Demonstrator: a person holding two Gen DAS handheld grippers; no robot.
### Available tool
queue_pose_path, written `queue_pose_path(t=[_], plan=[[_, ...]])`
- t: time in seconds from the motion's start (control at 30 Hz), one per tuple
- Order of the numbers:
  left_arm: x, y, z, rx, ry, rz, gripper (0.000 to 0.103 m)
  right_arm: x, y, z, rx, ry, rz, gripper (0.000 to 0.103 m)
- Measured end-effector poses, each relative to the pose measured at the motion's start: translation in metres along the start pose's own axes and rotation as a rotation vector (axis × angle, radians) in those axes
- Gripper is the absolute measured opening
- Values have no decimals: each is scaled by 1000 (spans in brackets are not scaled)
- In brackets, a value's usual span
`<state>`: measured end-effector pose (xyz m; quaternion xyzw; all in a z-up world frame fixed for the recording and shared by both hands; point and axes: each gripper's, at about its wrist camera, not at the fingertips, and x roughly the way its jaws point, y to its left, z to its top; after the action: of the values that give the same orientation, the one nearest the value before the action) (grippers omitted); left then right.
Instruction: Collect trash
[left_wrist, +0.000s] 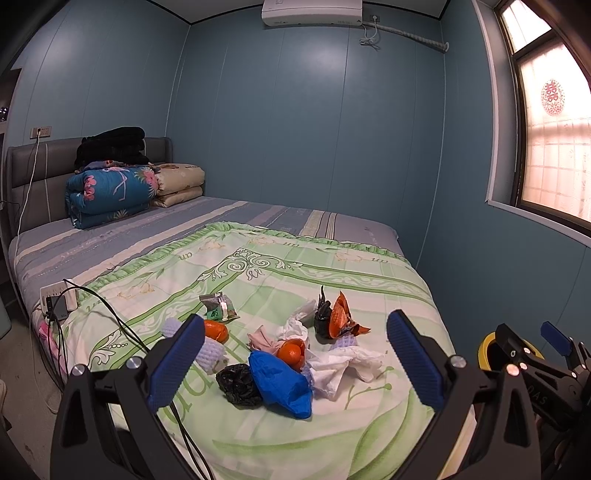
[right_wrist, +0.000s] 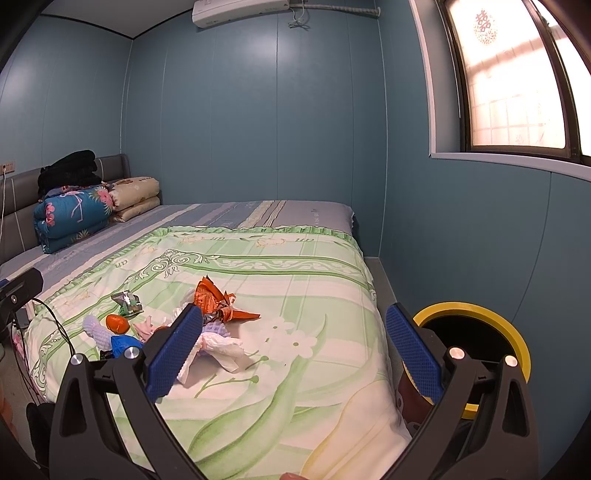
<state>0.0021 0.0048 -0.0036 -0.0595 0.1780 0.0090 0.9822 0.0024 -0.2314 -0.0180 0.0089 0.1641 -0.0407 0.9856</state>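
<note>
**Trash heaped on the bed, both grippers empty**

A heap of trash is seen on the green quilt (left_wrist: 258, 280) of the bed. In it are counted a blue bag (left_wrist: 282, 384), a black bag (left_wrist: 238, 384), white tissue (left_wrist: 343, 365), an orange (left_wrist: 290, 350), an orange wrapper (left_wrist: 341, 317) and a green packet (left_wrist: 218, 306). All lie close together, several touching.

The left gripper (left_wrist: 295, 360) is held above the near edge of the bed, its blue fingers (left_wrist: 177, 362) spread wide with nothing between them. The heap is framed between them in the left wrist view.

The right gripper (right_wrist: 293, 350) is held likewise, fingers (right_wrist: 413, 354) spread and empty. The heap is seen beyond its left finger.

A yellow-rimmed bin (right_wrist: 476, 308) stands just beside the bed's right edge, partly hidden behind the right finger. Folded quilts (left_wrist: 110, 192) are stacked at the headboard, well apart from the trash.
</note>
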Motion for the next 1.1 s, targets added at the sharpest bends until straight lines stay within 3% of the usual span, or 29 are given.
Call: queue_pose_path(t=[1.1], plan=[[-1,2,0,-10,-1,2,95,0,0,-2,4,1,-3,95]])
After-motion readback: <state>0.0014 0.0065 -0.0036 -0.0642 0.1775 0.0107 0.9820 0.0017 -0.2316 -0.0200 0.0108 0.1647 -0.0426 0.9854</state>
